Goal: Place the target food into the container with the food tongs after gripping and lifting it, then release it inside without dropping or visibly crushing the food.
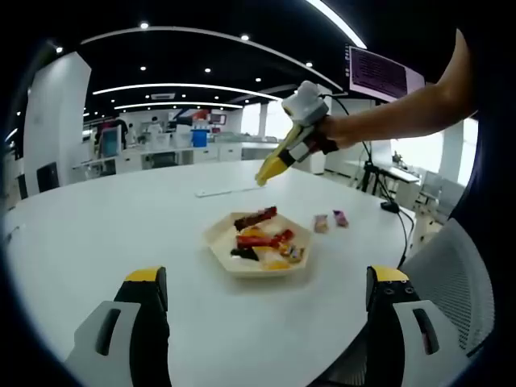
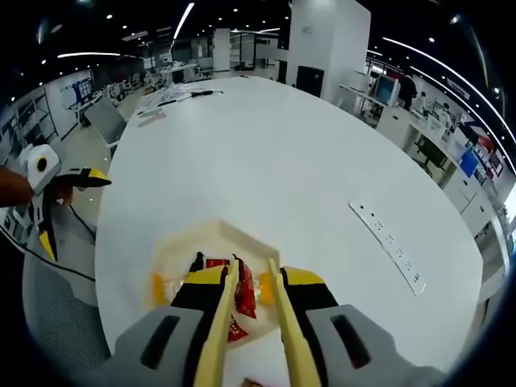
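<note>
A beige hexagonal dish [image 1: 222, 235] sits on the white table and holds several wrapped snacks, among them a dark red bar [image 1: 255, 218]. Two small wrapped sweets [image 1: 330, 221] lie just to its right. My left gripper [image 1: 266, 278] is wide open with nothing in it, hanging near the table edge short of the dish. A person's arm holds my right gripper [image 1: 300, 145] above and beyond the dish, shut on yellow food tongs [image 1: 272, 167]. In the right gripper view the tongs [image 2: 219, 322] point down over the dish [image 2: 181, 246], with a red wrapped snack [image 2: 244, 297] showing between their arms.
A white power strip [image 2: 389, 244] lies on the round table [image 2: 282, 145] beyond the dish. A grey mesh chair [image 1: 451, 274] stands at the table's edge. My left gripper [image 2: 74, 214] and a hand show at the left. Office desks lie behind.
</note>
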### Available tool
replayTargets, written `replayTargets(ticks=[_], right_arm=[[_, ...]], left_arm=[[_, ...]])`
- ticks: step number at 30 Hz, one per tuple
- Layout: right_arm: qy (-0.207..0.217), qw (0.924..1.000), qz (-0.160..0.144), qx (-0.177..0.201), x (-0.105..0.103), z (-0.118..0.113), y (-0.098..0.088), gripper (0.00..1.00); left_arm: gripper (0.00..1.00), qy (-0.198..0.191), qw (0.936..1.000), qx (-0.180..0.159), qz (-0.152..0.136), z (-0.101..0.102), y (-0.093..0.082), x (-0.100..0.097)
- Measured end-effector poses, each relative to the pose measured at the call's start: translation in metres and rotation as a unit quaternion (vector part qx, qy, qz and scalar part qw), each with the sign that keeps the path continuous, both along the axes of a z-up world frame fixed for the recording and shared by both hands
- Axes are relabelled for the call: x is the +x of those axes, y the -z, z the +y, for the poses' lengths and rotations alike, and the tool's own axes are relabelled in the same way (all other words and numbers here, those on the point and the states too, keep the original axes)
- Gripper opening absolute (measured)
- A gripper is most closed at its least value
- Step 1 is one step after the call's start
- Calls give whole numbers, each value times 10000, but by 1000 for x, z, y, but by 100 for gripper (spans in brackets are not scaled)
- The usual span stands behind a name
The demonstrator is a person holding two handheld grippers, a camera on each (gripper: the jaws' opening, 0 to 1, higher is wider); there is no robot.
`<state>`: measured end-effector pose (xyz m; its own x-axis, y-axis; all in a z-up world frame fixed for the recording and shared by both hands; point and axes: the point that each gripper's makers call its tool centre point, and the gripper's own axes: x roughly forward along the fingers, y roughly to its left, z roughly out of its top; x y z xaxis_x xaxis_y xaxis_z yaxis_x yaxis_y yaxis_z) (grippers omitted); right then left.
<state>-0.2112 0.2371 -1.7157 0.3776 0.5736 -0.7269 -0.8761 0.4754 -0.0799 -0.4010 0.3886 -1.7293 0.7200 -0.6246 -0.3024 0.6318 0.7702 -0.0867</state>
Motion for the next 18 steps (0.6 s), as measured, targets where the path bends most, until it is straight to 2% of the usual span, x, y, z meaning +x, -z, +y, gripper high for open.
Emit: replayTargets(ticks=[18], right_arm=[[-55,9998,-113,163,-1,-15,-16,26]], left_arm=[[99,13,10000,8,2,-1,0,0]])
